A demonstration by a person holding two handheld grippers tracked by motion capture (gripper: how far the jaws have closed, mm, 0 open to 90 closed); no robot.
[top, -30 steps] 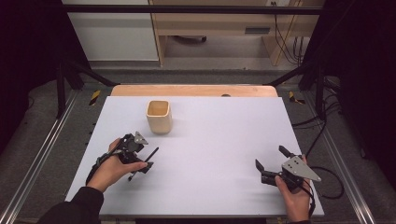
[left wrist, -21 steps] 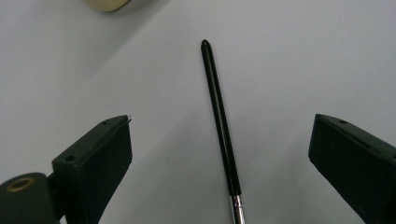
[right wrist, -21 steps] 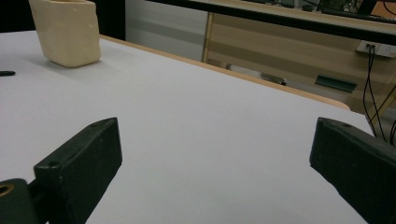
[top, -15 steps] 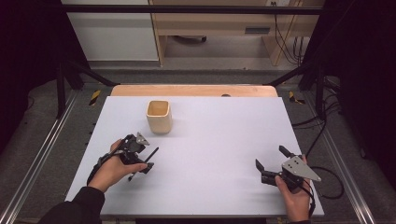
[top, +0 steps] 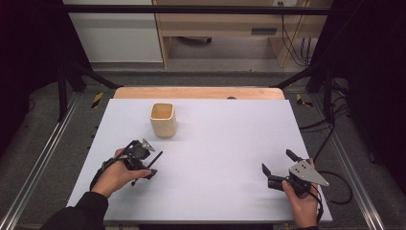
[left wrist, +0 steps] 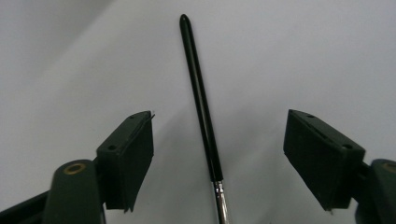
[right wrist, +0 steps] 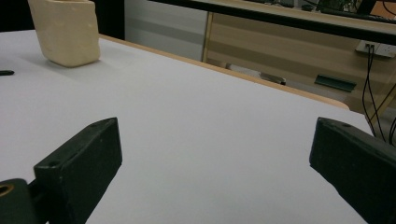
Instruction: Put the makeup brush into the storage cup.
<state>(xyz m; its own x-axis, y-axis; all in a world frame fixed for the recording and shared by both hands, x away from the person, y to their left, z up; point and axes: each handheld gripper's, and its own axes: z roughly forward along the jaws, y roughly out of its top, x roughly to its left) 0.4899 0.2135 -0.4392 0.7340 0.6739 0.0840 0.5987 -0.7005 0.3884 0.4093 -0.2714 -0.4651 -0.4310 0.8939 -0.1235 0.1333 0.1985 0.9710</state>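
Near edge: right gripper (top: 277,168) idle, its 2 jaws spread, nothing between. My left gripper (top: 149,167) straddles the black paintbrush (left wrist: 201,105) lying flat on the table (top: 230,143); jaws just been closing, pads not touching it yet. Grasp looks imminent. Beyond: beige cup (top: 163,120), upright.

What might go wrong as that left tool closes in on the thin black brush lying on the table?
The left gripper has just been closing its jaws, with the brush between them but untouched. The handle is thin and round and lies flat on the table, so it may roll or slip out as the pads meet it. The jaws stand near its metal ferrule end, so the long handle might tip once lifted.
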